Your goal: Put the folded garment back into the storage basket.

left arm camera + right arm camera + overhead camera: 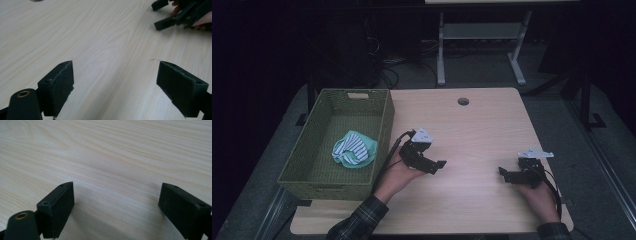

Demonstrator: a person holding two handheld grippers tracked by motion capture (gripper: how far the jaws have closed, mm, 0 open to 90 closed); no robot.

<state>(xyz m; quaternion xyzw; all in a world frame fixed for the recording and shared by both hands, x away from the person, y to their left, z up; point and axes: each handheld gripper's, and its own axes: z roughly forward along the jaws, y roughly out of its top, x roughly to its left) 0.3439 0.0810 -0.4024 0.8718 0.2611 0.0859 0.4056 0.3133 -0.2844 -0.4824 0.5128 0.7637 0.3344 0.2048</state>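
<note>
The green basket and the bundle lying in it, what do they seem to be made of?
The green basket looks woven, perhaps wicker or paper cord: its walls show a fine matte plaited texture. The bundle looks like soft cloth, mint green with a striped white and dark part, going by its crumpled folds.

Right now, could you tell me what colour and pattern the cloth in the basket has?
The cloth is mint green with a dark-and-white striped part, seen best in the high view.
</note>
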